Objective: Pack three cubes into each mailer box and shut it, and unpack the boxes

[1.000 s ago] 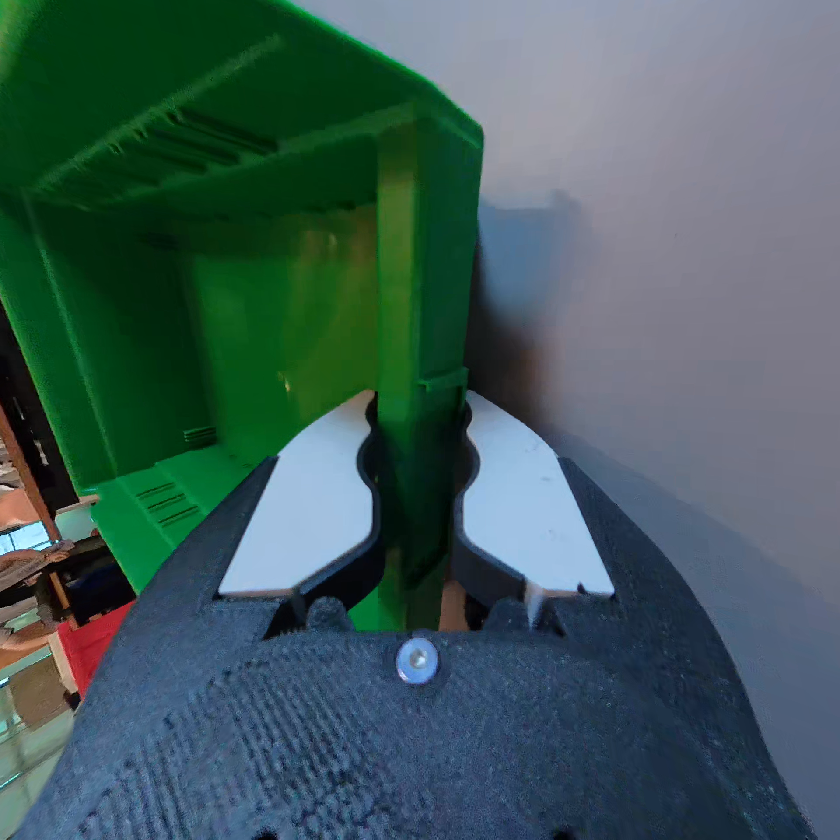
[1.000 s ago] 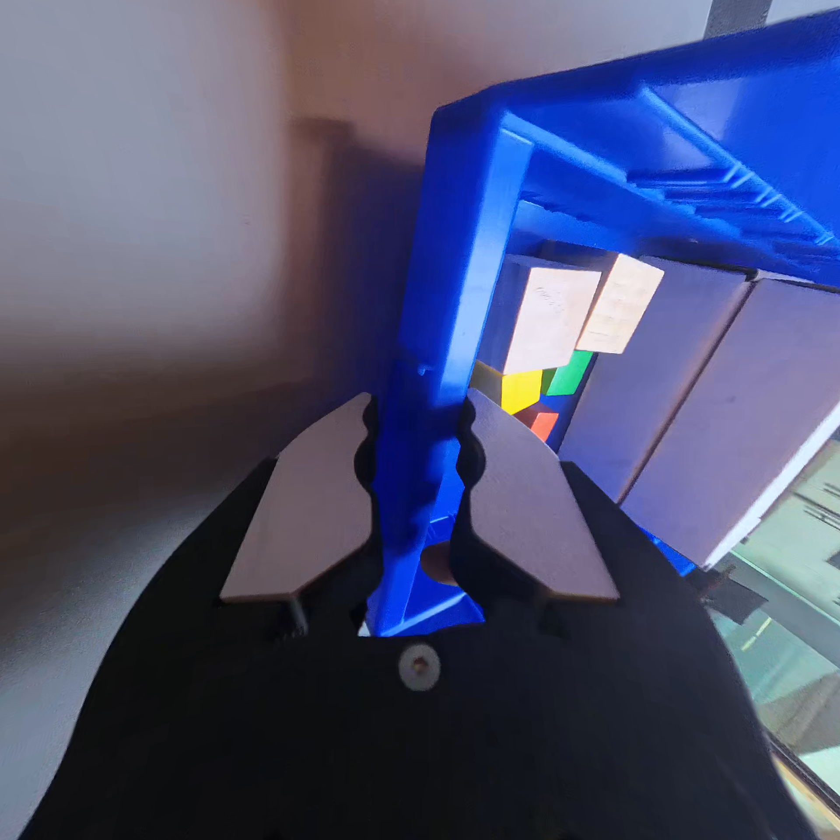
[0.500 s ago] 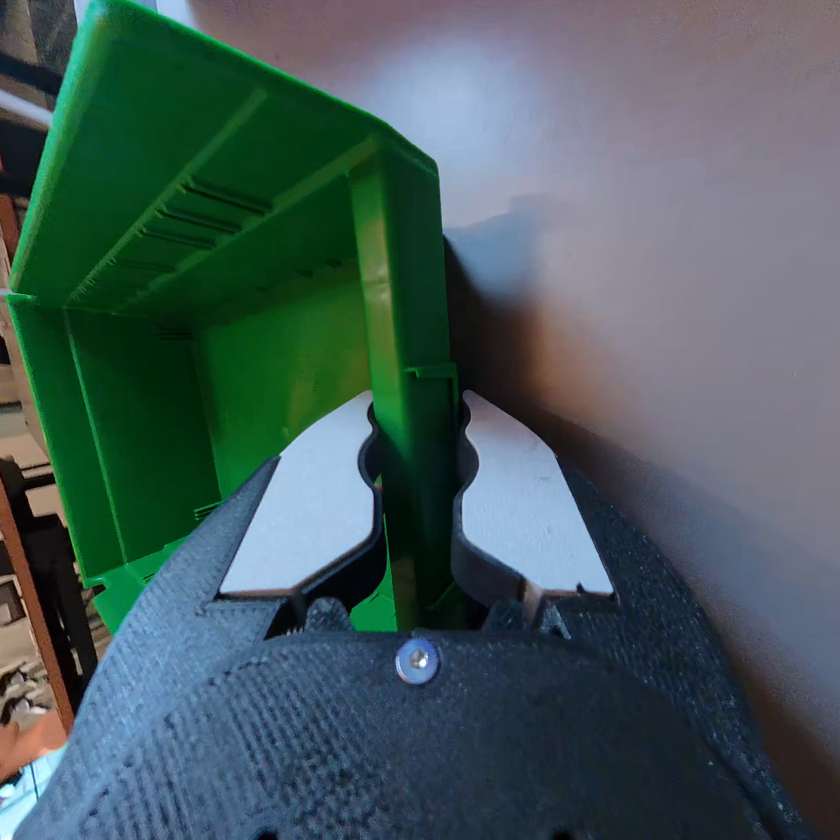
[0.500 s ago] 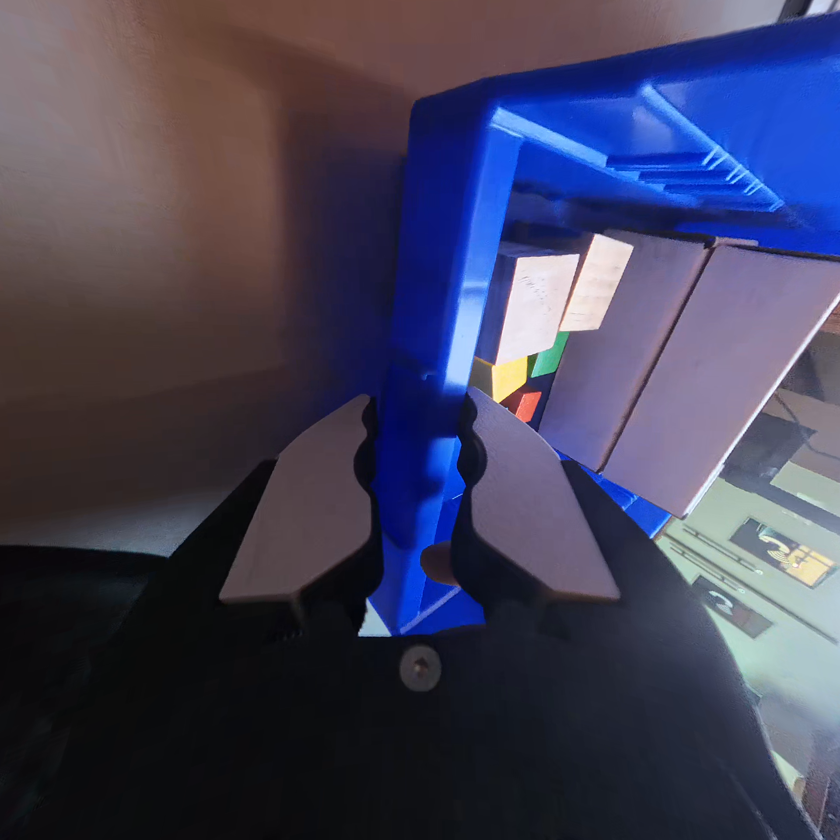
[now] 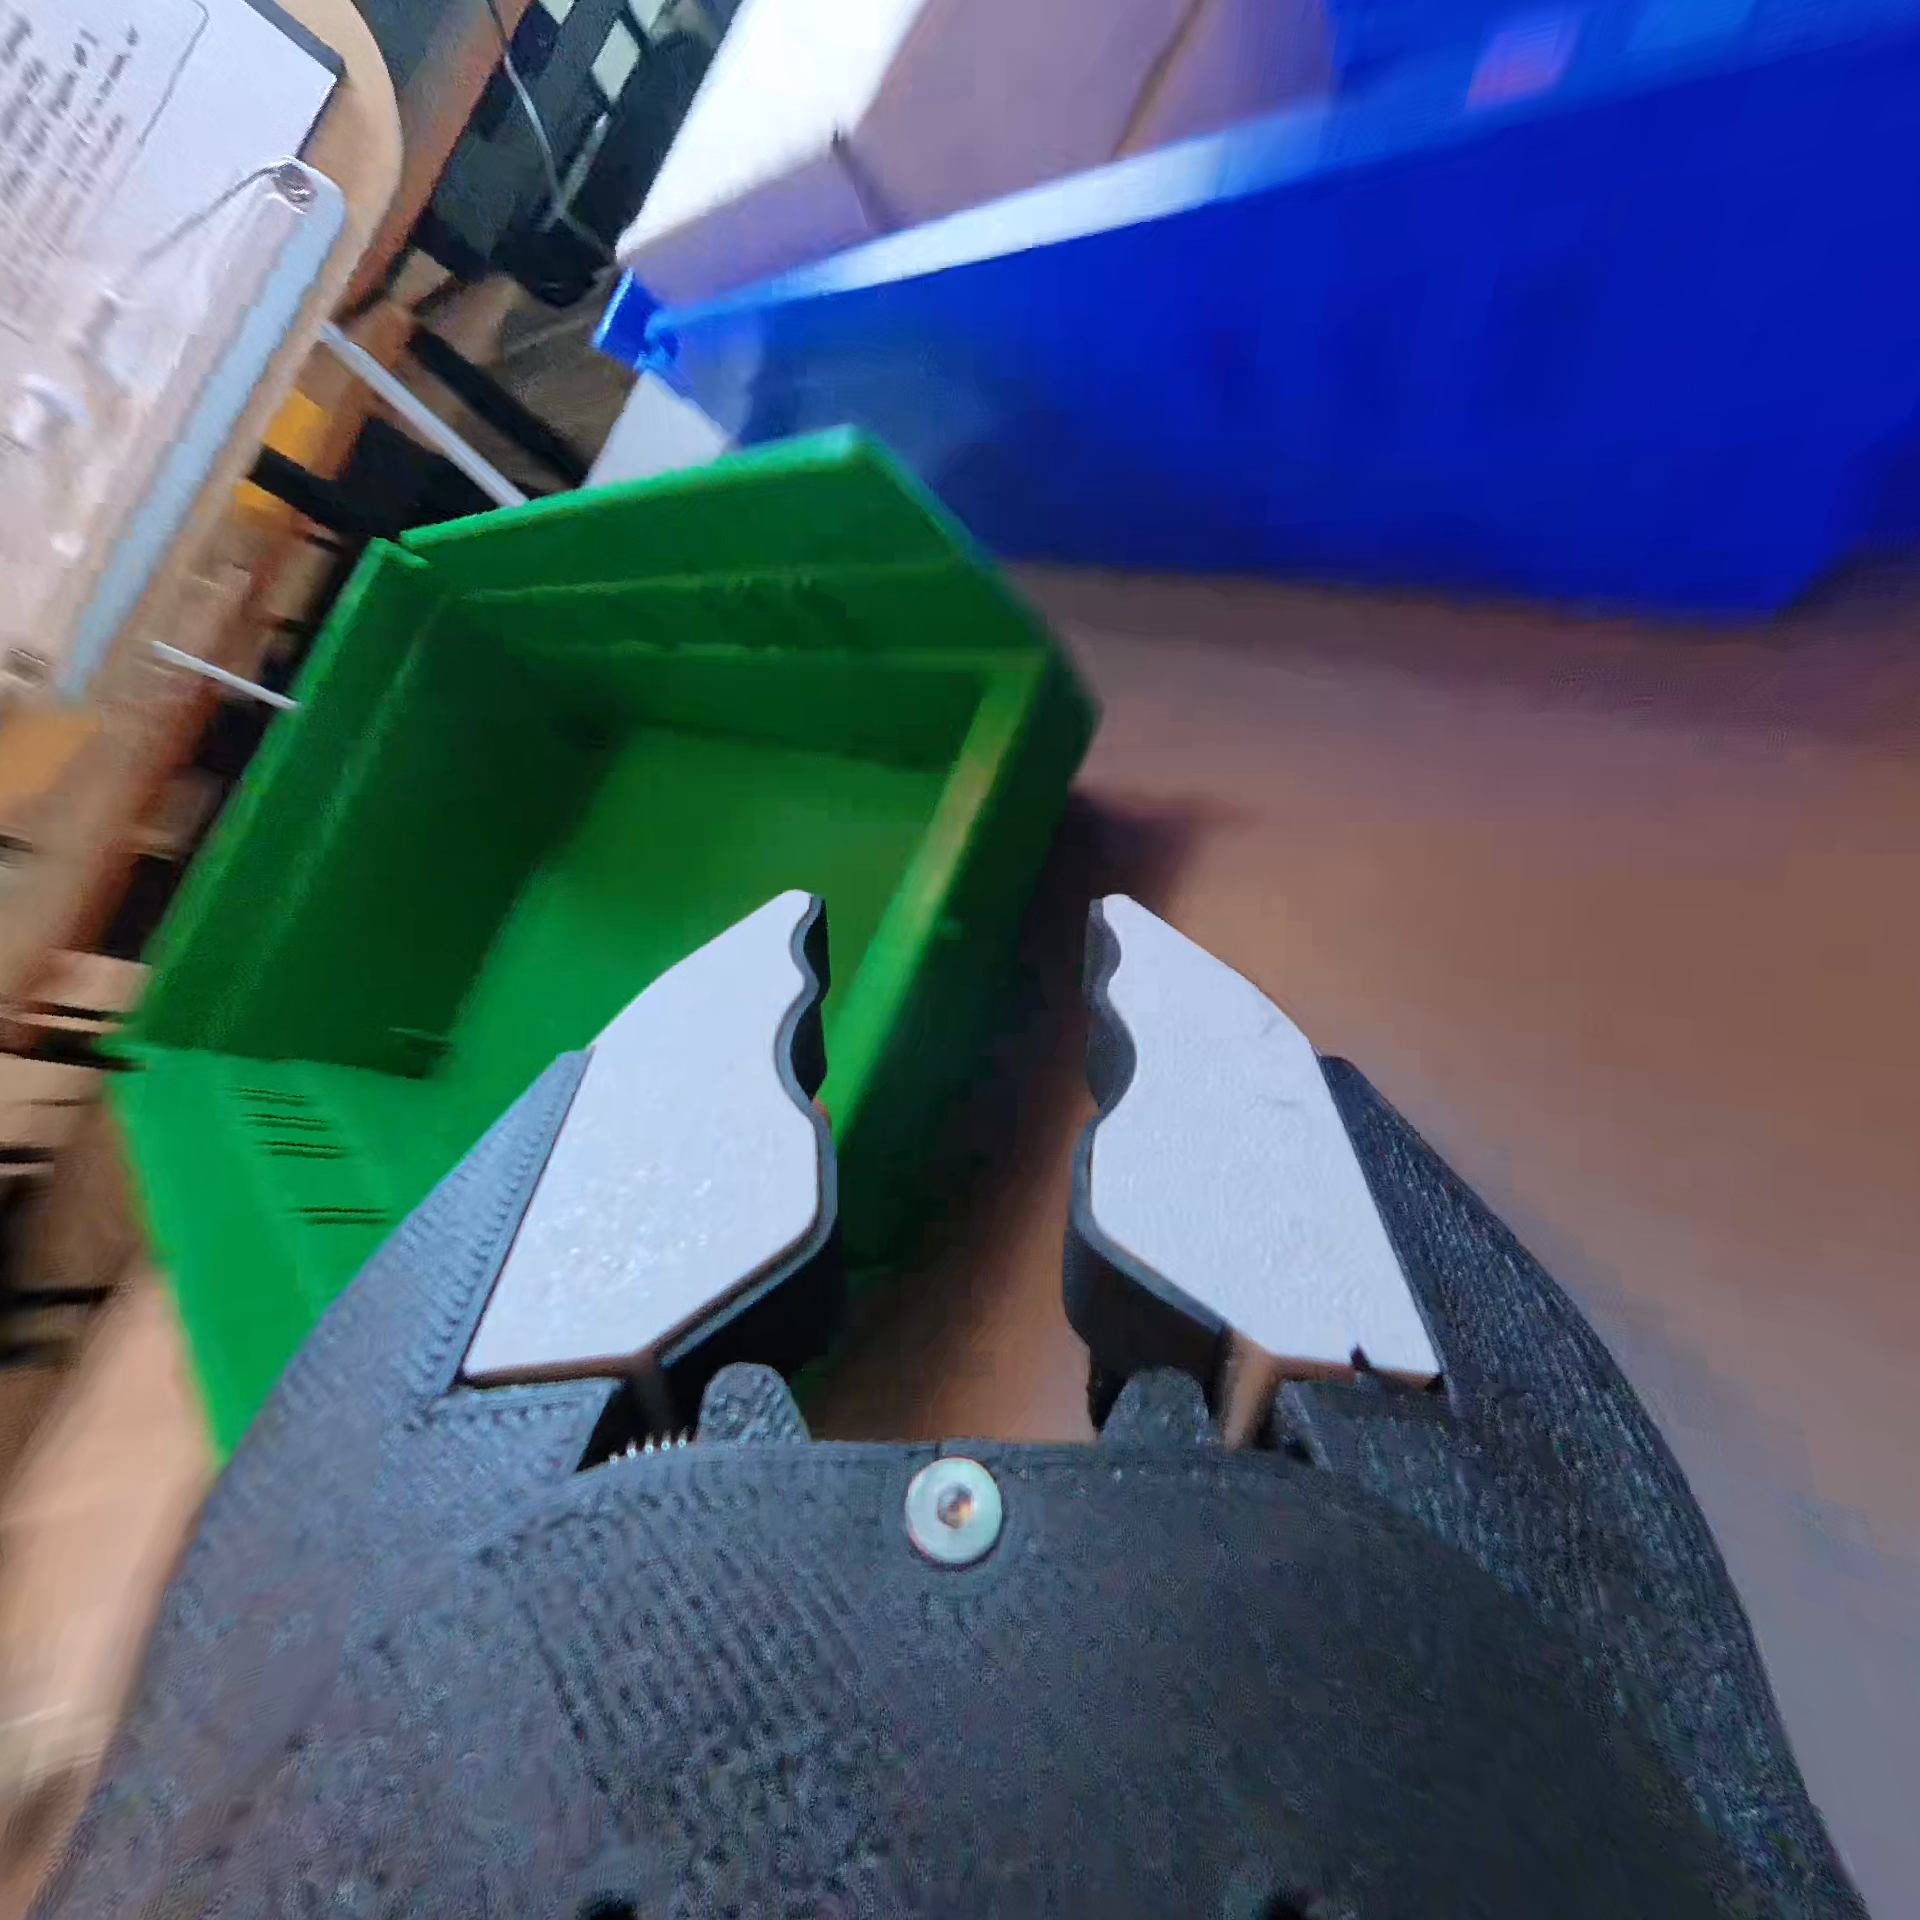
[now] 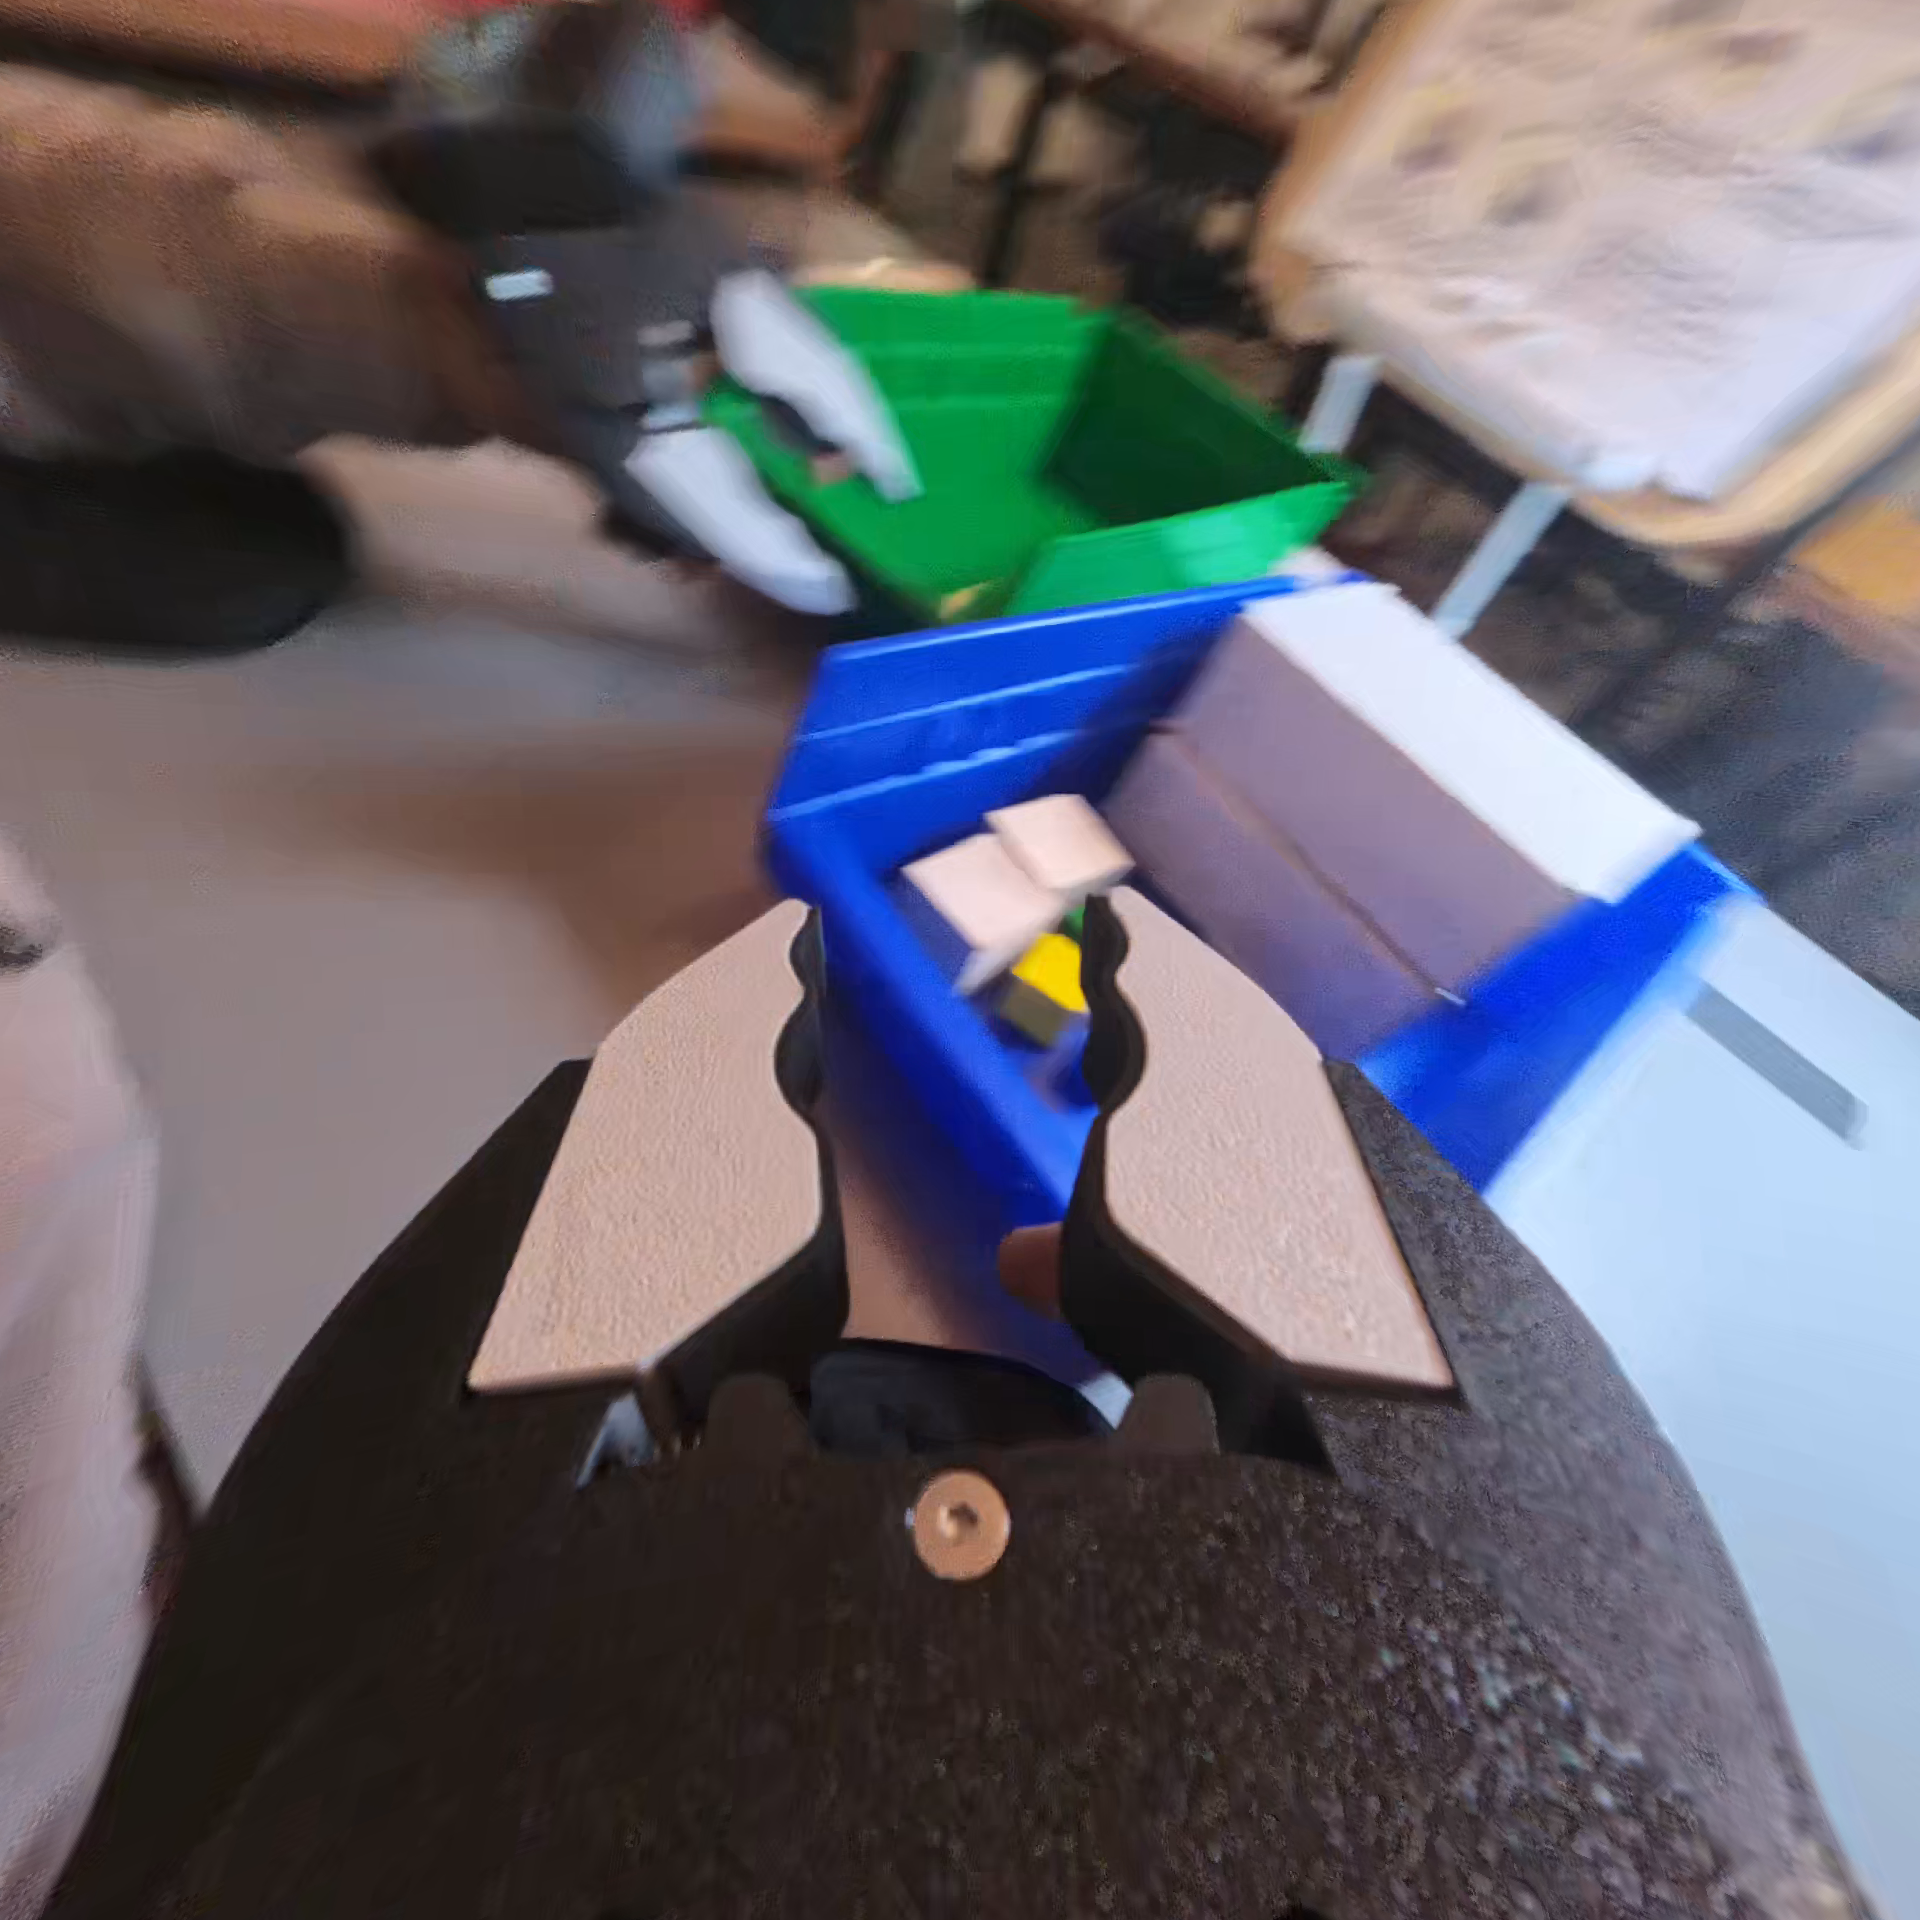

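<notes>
Two ribbed plastic bins: left gripper (image 5: 956, 1070) jaws released beside green bin (image 5: 582, 790), right gripper (image 6: 951, 1070) jaws likewise by blue bin (image 6: 935, 1049).

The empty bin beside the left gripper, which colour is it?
Green bin; the left wrist view shows it best.

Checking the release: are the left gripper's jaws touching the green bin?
Cannot tell. In the blurred left wrist view, the open left gripper overlaps the green bin rim.
</notes>
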{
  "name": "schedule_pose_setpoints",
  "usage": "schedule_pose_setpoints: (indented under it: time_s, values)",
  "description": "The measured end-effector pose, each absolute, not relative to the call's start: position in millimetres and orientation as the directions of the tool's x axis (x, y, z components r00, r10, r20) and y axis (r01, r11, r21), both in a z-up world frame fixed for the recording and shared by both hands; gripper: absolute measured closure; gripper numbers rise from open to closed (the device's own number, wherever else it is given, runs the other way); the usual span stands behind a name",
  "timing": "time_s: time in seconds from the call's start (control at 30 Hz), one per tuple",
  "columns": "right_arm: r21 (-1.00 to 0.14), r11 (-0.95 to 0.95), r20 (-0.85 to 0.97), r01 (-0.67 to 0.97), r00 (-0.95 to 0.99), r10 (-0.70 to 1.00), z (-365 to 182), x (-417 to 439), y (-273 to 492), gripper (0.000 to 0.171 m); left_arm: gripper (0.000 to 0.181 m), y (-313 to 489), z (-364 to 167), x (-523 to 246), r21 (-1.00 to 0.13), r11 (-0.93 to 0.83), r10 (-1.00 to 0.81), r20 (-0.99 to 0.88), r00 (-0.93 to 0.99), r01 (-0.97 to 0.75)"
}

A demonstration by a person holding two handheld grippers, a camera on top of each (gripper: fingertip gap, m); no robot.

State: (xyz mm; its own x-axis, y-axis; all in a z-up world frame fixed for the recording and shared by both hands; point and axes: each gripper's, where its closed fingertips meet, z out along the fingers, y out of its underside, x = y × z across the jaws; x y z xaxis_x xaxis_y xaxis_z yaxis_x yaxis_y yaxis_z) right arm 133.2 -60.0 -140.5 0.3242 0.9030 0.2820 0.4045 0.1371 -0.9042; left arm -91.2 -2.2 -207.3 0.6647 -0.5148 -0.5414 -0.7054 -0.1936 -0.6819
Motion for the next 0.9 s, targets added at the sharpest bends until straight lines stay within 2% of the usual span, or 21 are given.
schedule_pose_setpoints:
  time_s: [0.03,0.1,0.2,0.3,0.33,0.4,0.43,0.53,0.63,0.77,0.9]
  values:
    - [-0.936,0.092,0.246,0.34,0.444,0.861,-133.2,152.2,-42.2,0.12,0.133,-16.6,-198.9,-73.4,-0.769,-0.213,-0.548,-0.417,0.725,-0.603]
    - [-0.968,0.009,0.165,0.25,0.613,0.772,-134.7,186.7,-13.8,0.112,0.133,-41.6,-179.8,-42.3,-0.878,-0.241,-0.574,-0.214,0.79,-0.413]
    - [-0.959,-0.112,0.108,0.26,0.7,0.706,-164.9,208.8,12.4,0.102,0.131,-59.5,-164.5,-2.2,-0.948,-0.3,-0.521,0.07,0.85,-0.105]
    - [-0.936,-0.196,0.076,0.293,0.71,0.7,-184.9,205.2,28.7,0.11,0.121,-47.0,-176.5,24.2,-0.943,-0.333,-0.41,0.16,0.898,0.015]
    - [-0.931,-0.212,0.065,0.296,0.71,0.701,-188.4,202.0,32.9,0.115,0.124,-39.9,-181.2,32.3,-0.94,-0.339,-0.393,0.177,0.902,0.036]
    - [-0.914,-0.253,0.047,0.318,0.702,0.71,-199.6,195.3,38.1,0.14,0.147,-20.8,-197.1,36.5,-0.937,-0.349,-0.337,0.122,0.934,-0.003]
    - [-0.912,-0.248,0.076,0.328,0.727,0.683,-200.9,197.9,43.3,0.152,0.15,-12.4,-202.1,35.3,-0.944,-0.327,-0.311,0.059,0.949,-0.049]
    - [-0.899,-0.166,0.225,0.405,0.752,0.619,-197.2,203.3,44.4,0.155,0.158,-5.0,-200.7,35.5,-0.935,-0.328,-0.3,-0.035,0.953,-0.137]
    - [-0.919,-0.068,0.277,0.389,0.759,0.589,-181.1,205.3,29.0,0.155,0.161,-16.1,-189.6,36.3,-0.949,-0.271,-0.33,-0.067,0.942,-0.162]
    - [-0.93,0.075,0.34,0.36,0.765,0.547,-147.3,202.1,4.3,0.155,0.161,-44.2,-142.0,30.3,-0.961,-0.133,-0.307,-0.194,0.932,-0.244]
    - [-0.935,0.209,0.355,0.288,0.714,0.604,-93.4,166.8,-23.1,0.158,0.162,-82.7,-81.5,-7.8,-0.962,-0.055,-0.212,-0.25,0.945,-0.266]
